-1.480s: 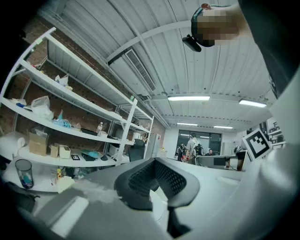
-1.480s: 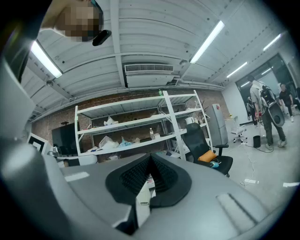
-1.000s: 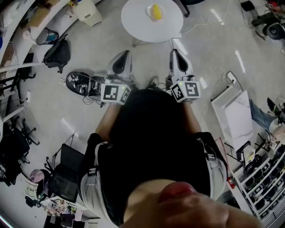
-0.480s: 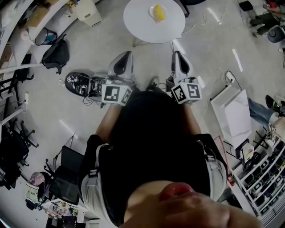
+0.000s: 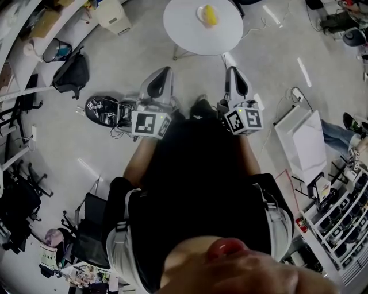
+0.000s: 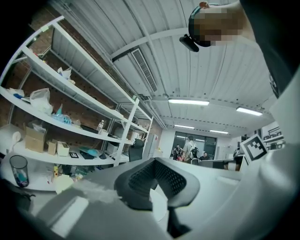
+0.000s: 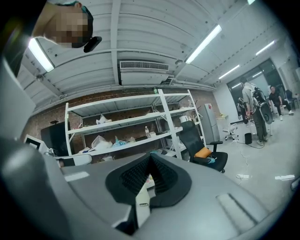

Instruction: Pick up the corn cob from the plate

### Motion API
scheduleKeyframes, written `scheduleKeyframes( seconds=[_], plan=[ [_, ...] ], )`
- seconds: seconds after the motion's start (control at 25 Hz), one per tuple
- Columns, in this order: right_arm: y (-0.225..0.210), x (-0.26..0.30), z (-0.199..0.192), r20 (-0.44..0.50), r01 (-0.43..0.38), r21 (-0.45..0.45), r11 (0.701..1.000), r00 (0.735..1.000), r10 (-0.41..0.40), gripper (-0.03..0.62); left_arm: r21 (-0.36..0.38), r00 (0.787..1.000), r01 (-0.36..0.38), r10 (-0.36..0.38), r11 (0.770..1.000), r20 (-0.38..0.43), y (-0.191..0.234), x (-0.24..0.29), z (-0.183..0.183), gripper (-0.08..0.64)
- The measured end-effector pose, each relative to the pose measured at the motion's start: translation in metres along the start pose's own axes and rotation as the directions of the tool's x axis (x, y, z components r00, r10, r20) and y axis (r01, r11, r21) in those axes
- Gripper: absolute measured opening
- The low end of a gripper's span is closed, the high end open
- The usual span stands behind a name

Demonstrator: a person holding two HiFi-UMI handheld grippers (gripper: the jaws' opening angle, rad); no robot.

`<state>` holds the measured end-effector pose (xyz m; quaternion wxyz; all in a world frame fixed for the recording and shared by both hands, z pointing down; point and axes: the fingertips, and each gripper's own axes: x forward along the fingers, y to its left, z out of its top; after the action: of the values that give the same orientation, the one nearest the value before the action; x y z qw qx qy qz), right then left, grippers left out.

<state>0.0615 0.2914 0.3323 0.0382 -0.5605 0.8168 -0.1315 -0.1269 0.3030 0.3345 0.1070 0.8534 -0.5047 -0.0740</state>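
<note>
The corn cob lies on a small plate on the far half of the round white worktop, well apart from both tools, with bare floor between. I judge this to be the approach, with no grasp begun. To do it well, the person should close the gap first and spread the jaws of the chosen tool before it reaches the plate, not over it. The cob sits slightly nearer the line of the right tool, so that one looks the likelier choice. It should come in low, with one pad on each long side of the cob near its middle. A round cob will probably roll if nudged from one side only. The light plate may also slide, so the pads ought to close evenly, and the lift should go straight up. The left tool could stay clear or steady the plate. Both tools are held level in front of the torso, side by side, noses toward the worktop and marker cubes back against the body. The forearms run down either side of the dark shirt. In each gripper view the ribbed black pads meet at the tip with nothing between them, so both tools are closed and empty.
</note>
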Motion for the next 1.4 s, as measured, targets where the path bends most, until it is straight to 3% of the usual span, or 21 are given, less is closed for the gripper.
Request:
scheduleKeyframes(
  seconds=[0.52, 1.4],
  plan=[
    [-0.010, 0.037, 0.005, 0.017, 0.001, -0.002, 1.000, 1.000, -0.001, 0.006, -0.012, 1.000, 0.016, -0.016, 1.000, 0.003, 0.014, 0.030, -0.002, 0.003],
    [-0.109, 0.154, 0.032, -0.019, 0.006, 0.031, 1.000, 1.000, -0.006, 0.006, -0.002, 0.998, 0.012, -0.012, 1.000, -0.065, 0.034, 0.186, -0.004, 0.003]
  ],
)
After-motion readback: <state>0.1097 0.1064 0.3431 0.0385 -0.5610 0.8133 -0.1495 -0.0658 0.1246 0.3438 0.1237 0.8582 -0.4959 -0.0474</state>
